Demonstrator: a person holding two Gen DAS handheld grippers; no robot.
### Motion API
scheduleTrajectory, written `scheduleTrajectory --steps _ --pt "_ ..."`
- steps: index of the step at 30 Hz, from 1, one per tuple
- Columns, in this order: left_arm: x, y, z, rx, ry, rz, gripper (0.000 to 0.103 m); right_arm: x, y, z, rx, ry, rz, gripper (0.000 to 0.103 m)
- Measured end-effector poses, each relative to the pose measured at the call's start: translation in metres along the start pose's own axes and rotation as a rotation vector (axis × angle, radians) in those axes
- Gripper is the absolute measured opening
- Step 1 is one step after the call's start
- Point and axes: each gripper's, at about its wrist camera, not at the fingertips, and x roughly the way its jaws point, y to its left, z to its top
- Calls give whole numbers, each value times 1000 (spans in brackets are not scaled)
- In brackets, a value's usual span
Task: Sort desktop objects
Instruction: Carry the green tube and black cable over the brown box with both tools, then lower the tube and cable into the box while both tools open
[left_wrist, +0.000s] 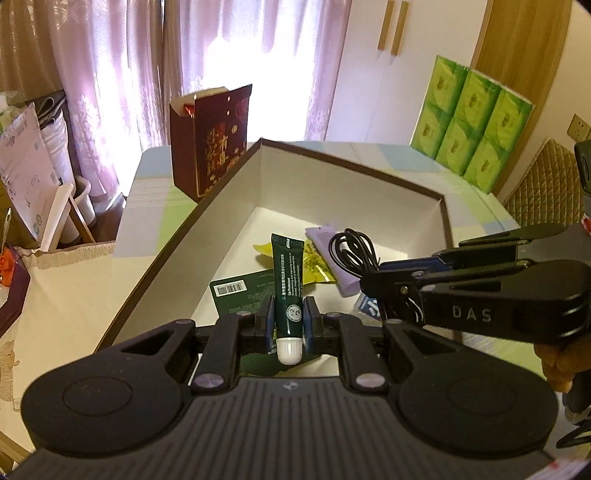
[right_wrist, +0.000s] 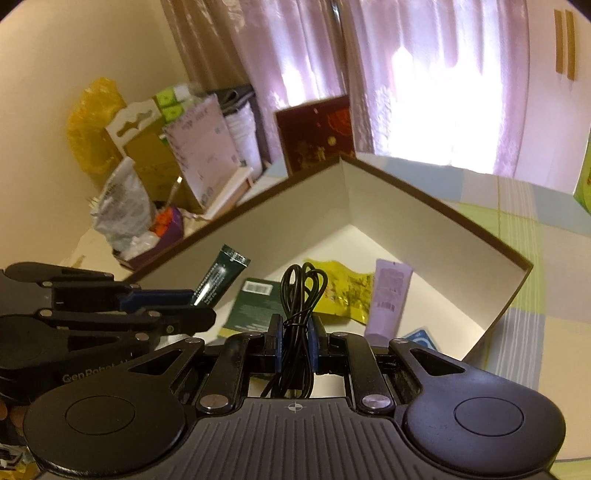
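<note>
Looking along our left tongs (left_wrist: 289, 325), we are gripping a dark green tube (left_wrist: 288, 280) between the two pads, its white cap (left_wrist: 289, 350) pointing back at the camera and its crimped end reaching out over the open box (left_wrist: 343, 162). Inside the box a green card (left_wrist: 245, 291), a yellow packet (left_wrist: 314, 264) and a lilac tube (left_wrist: 334, 254) are lying on the white floor. Our right tongs (left_wrist: 373, 282) are coming in from the right, with a black cable (left_wrist: 351, 247) bunched at their tips. A red gift bag (left_wrist: 212, 142) is standing on the bench (left_wrist: 147, 195) behind the box, green tissue packs (left_wrist: 472, 118) further right.

Looking along our right tongs (right_wrist: 295, 343), we are clamping the coiled black cable (right_wrist: 301, 291) above the box (right_wrist: 424, 199). Our left tongs (right_wrist: 199, 301) are showing at the left, holding the green tube (right_wrist: 218, 277). The card (right_wrist: 255, 302), yellow packet (right_wrist: 343, 291) and lilac tube (right_wrist: 388, 295) are resting below.
</note>
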Motion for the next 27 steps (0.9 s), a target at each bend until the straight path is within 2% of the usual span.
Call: scheduleTrajectory --steps 12,27 --pt "39 8 8 10 72 -5 12 43 -11 -2 -2 99 -70 11" --pt "52 10 12 13 94 -2 12 58 -16 0 -10 154 -87 11"
